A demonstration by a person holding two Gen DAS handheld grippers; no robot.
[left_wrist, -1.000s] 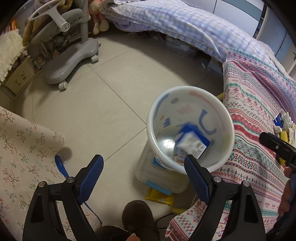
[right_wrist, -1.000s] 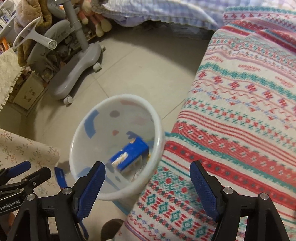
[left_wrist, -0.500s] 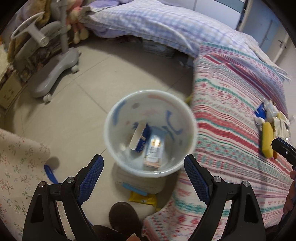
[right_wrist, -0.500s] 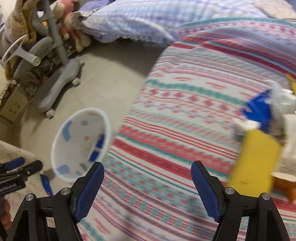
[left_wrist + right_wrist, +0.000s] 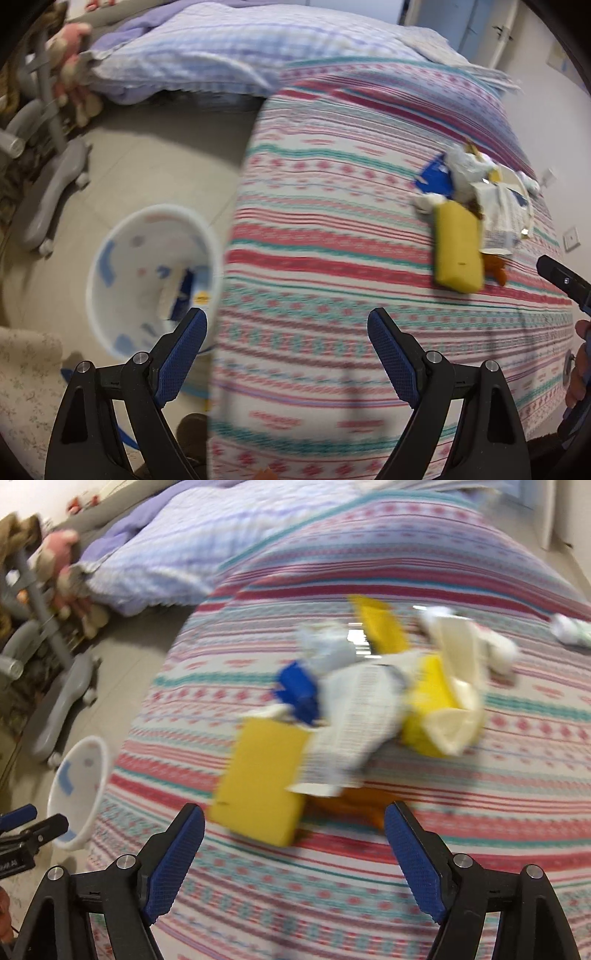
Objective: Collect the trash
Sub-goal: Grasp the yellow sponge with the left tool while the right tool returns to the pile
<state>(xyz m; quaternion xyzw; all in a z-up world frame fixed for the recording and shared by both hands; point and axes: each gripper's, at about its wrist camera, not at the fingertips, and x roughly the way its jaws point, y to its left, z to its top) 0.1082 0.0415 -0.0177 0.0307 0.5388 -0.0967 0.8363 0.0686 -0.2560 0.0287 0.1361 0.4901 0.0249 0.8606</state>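
Observation:
A pile of trash lies on the striped bed cover [image 5: 369,867]: a yellow box [image 5: 260,782], a blue packet [image 5: 299,692], white crumpled paper [image 5: 354,720] and a yellow-and-cream carton [image 5: 447,698]. The pile also shows in the left wrist view, with the yellow box [image 5: 458,249] nearest. My right gripper [image 5: 293,836] is open and empty, just short of the yellow box. My left gripper [image 5: 286,341] is open and empty over the bed's edge. The white trash bin [image 5: 107,280] stands on the floor beside the bed with blue packets [image 5: 186,291] inside; it also shows in the right wrist view [image 5: 79,786].
A checked purple quilt [image 5: 229,48] lies at the far end of the bed. A grey chair base [image 5: 55,192] and soft toys [image 5: 74,55] stand on the tiled floor at left. A small white wad [image 5: 570,629] lies apart at right. A floral cloth [image 5: 26,380] is at lower left.
Both grippers have swung right, from over the bin toward the bed. The right gripper has closed in on the trash pile. Both stay open and empty.

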